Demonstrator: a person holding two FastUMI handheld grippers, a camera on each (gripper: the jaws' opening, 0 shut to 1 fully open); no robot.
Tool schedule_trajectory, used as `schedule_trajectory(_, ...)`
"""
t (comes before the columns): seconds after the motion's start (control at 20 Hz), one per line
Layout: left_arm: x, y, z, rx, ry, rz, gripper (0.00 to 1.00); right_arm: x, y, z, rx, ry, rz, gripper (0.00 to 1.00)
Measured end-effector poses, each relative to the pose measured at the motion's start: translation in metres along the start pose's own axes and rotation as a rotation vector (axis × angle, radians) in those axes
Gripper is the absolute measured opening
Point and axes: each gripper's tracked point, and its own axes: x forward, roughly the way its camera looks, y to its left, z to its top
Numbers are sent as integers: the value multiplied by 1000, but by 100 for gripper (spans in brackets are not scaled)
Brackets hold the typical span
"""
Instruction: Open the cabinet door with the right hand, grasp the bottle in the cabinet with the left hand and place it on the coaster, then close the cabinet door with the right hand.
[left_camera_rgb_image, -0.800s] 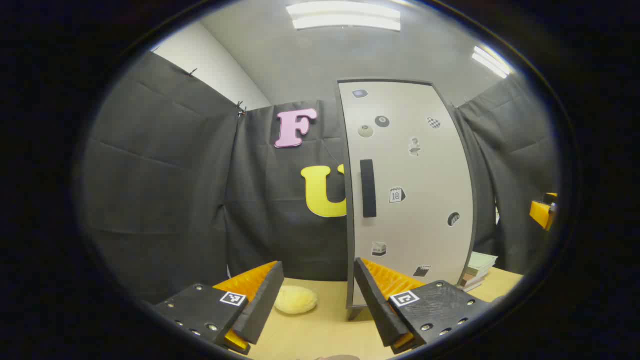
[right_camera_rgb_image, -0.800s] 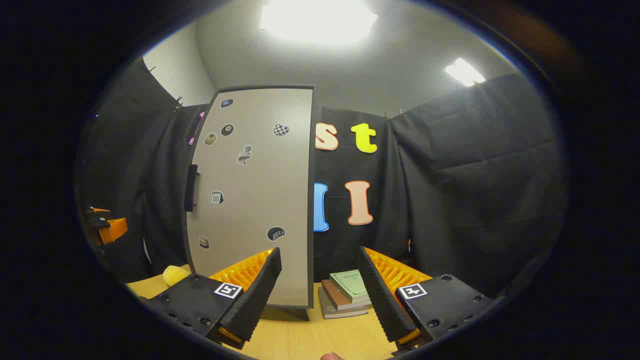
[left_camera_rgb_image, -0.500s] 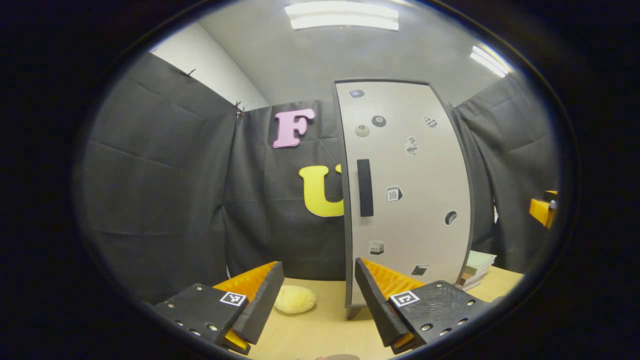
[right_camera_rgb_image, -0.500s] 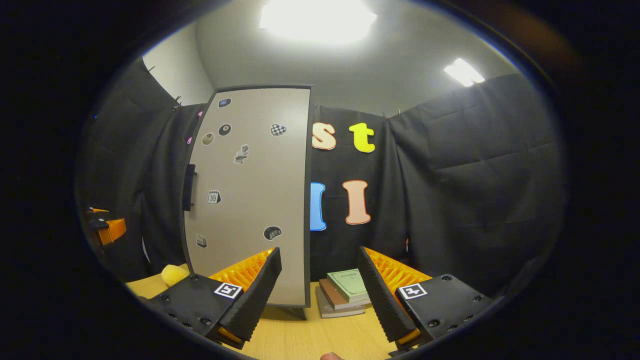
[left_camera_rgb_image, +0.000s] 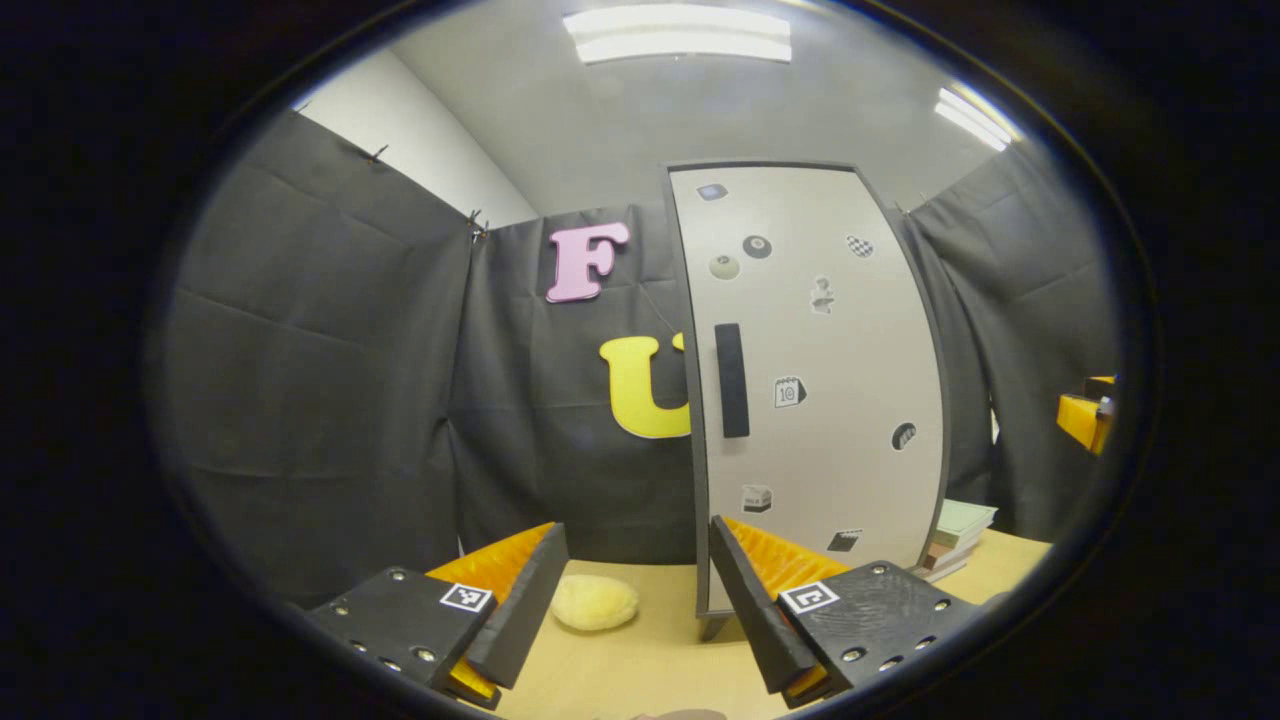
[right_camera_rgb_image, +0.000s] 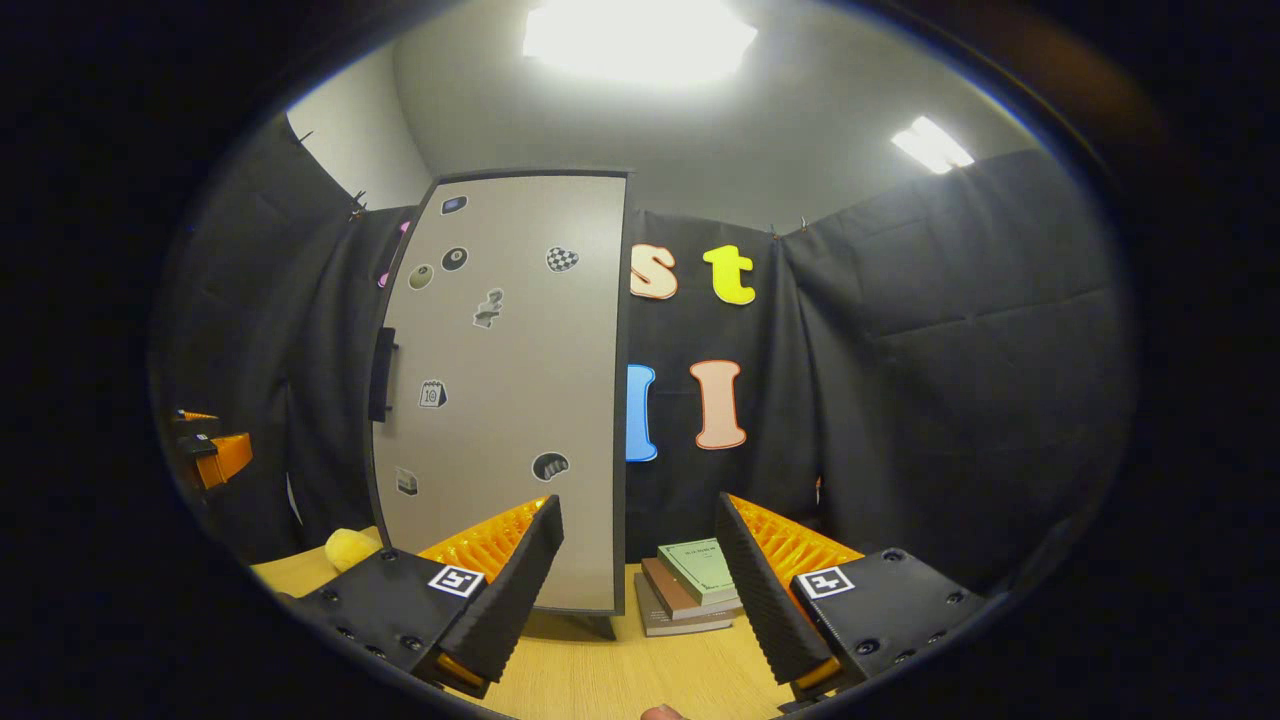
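The left gripper (left_camera_rgb_image: 630, 610) stood wide apart over the table (left_camera_rgb_image: 640, 665), empty. Ahead, left of its right finger, lay a yellow coaster (left_camera_rgb_image: 595, 603). The cabinet door (left_camera_rgb_image: 815, 380) stood shut ahead, hiding the bottle. The right gripper (right_camera_rgb_image: 640, 590) gaped empty; its finger partly covered stacked books (right_camera_rgb_image: 690, 590).

The cabinet (left_camera_rgb_image: 815, 390) stands upright on the wooden counter (left_camera_rgb_image: 640, 660), tall and narrow, with a dark frame. Its door (right_camera_rgb_image: 505, 390) is pale grey, shut flush with the frame, and dotted with small stickers. A black vertical handle (left_camera_rgb_image: 732, 380) sits at mid-height near the door's left edge in the left gripper view. A round, fluffy pale-yellow coaster (left_camera_rgb_image: 594, 602) lies flat on the counter, near the cabinet's foot on the handle side, apart from it.
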Motion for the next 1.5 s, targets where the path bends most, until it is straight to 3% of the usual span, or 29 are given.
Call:
schedule_trajectory(0.8,2,25,0,3,-5,37,88,18,26,16,29,-10,32,98)
schedule_trajectory(1.1,-5,53,-5,5,4,86,88,35,57,34,30,-34,90,98)
schedule_trajectory(1.5,-26,115,-9,16,15,204,86,52,120,44,38,-40,206,98)
